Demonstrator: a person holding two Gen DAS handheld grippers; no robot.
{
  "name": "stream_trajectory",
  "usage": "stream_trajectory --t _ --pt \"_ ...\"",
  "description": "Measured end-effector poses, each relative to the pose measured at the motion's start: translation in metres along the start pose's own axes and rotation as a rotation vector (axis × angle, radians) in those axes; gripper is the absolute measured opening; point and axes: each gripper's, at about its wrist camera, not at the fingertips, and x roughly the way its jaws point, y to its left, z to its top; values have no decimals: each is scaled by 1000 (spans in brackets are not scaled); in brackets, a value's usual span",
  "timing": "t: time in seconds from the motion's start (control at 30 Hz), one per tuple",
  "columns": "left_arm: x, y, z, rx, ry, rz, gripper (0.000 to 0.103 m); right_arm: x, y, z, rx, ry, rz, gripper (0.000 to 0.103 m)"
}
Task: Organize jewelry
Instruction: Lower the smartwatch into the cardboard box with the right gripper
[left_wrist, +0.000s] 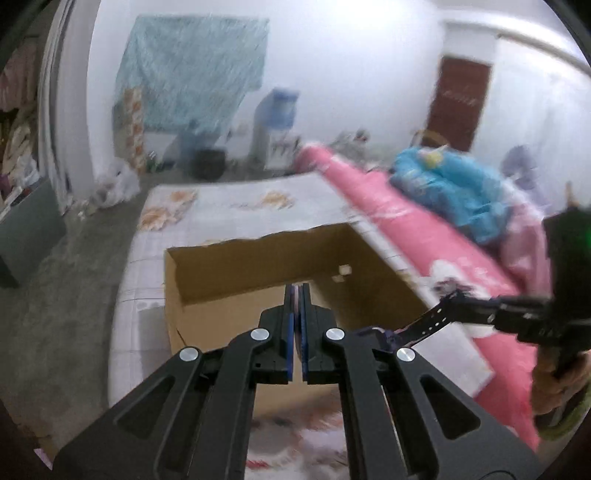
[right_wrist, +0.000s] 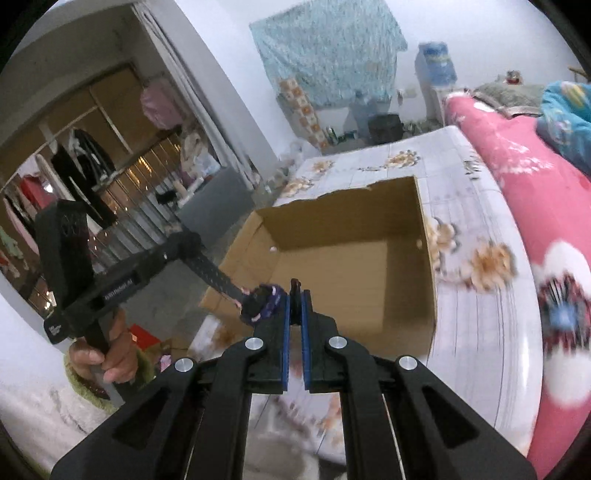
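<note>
Over a white flowery bed sheet (right_wrist: 461, 177), hovering by the 7 o'clock corner of an open brown cardboard box (right_wrist: 343, 218). Clenching a black and purple wrist strap (right_wrist: 264, 301) with both left gripper (left_wrist: 295, 291) and right gripper (right_wrist: 295, 295). Probably carrying now; next, lowering inside and letting go.

Even, cool indoor light; heavy motion blur throughout, with fisheye bending at edges.
</note>
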Motion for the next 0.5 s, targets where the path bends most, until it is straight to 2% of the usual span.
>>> stream_trajectory --t 0.13,0.27,0.37,0.5 --pt "67 26 20 -14 116 69 2 73 -23 45 19 119 -63 6" --pt "122 47 33 -23 223 131 2 130 -41 69 22 198 -116 6" --pt "142 57 35 -25 267 158 2 165 -55 80 33 245 -141 6" --pt "162 65 36 -17 322 178 3 191 -63 84 10 279 -195 6"
